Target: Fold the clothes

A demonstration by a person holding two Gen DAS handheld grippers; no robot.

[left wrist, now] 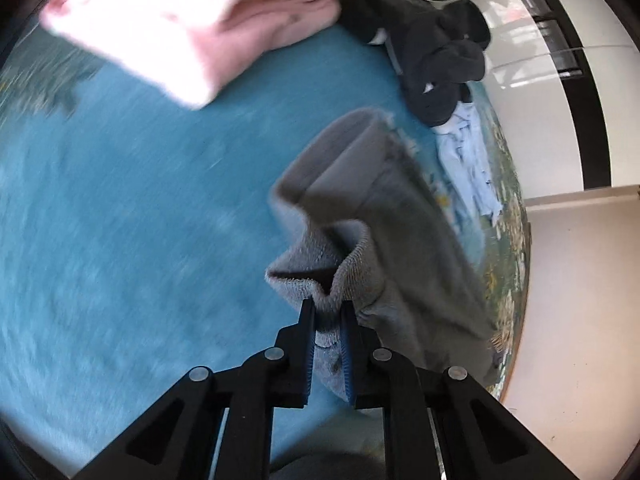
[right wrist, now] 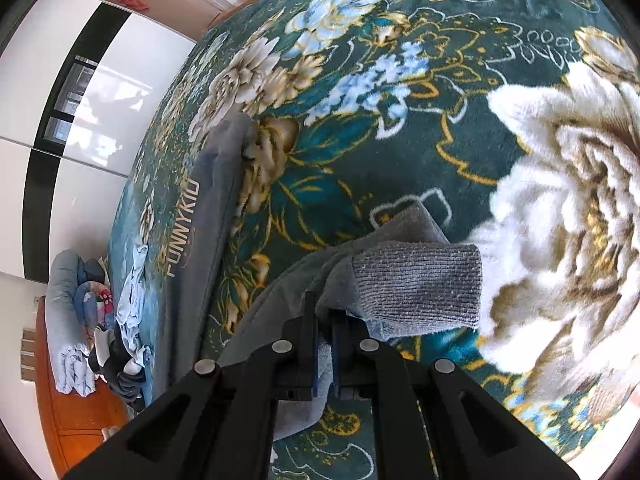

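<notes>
A grey sweatshirt (left wrist: 384,216) with a ribbed cuff hangs over the teal blanket (left wrist: 140,220). My left gripper (left wrist: 329,307) is shut on its ribbed edge and holds it up, with folds drooping away. In the right wrist view my right gripper (right wrist: 324,312) is shut on the same grey sweatshirt (right wrist: 416,288) by a ribbed cuff. The body of the garment, printed "FUNNYKID" (right wrist: 184,232), lies stretched on the floral blanket (right wrist: 400,120) to the left.
A folded pink garment (left wrist: 192,28) lies at the far side. A black garment (left wrist: 436,60) and a light blue one (left wrist: 468,164) lie at the right edge. A pile of bedding (right wrist: 72,320) and a white wardrobe (right wrist: 72,100) are at the left.
</notes>
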